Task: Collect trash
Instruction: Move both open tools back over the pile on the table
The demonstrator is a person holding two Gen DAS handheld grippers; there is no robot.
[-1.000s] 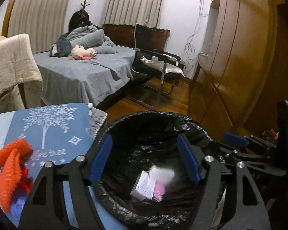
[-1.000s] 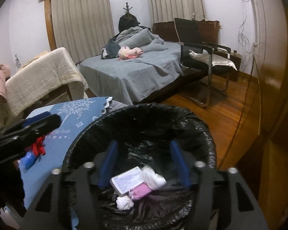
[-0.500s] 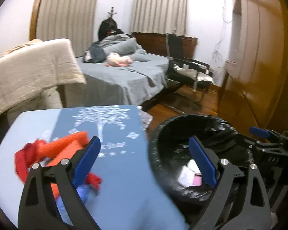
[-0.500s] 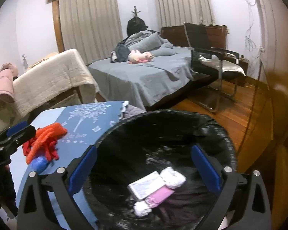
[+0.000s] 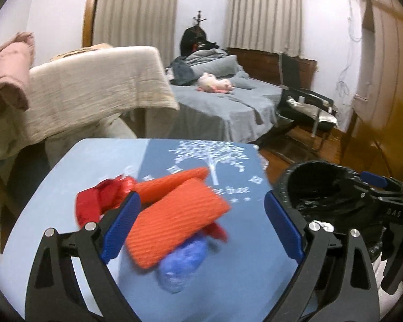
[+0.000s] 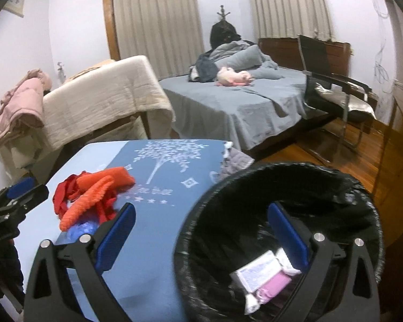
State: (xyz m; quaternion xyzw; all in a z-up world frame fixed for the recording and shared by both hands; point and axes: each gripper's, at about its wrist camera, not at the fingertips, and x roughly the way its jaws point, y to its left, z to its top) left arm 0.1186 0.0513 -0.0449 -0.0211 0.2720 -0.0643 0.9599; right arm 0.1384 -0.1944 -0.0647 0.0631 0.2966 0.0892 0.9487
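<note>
A pile of orange ribbed wrappers [image 5: 174, 217], red wrapper scraps [image 5: 99, 204] and a blue crumpled bag [image 5: 182, 263] lies on the blue table [image 5: 241, 268]. My left gripper [image 5: 201, 230] is open just above the pile, which sits between its fingers. The pile also shows in the right wrist view [image 6: 91, 196]. My right gripper [image 6: 201, 238] is open and empty over the near rim of the black-lined trash bin [image 6: 349, 187], which holds a white box [image 6: 258, 271] and pink and white scraps. The bin shows at right in the left wrist view [image 5: 322, 185].
A blue cloth with a white tree print [image 6: 169, 161] covers the table. Behind stand a beige-draped couch [image 5: 94, 86], a grey bed [image 5: 228, 102], a black chair [image 5: 306, 104] and a wooden wardrobe [image 5: 389, 80].
My left gripper swung left from over the bin to over the orange pile. My right gripper opened wide and shifted left, still over the bin.
</note>
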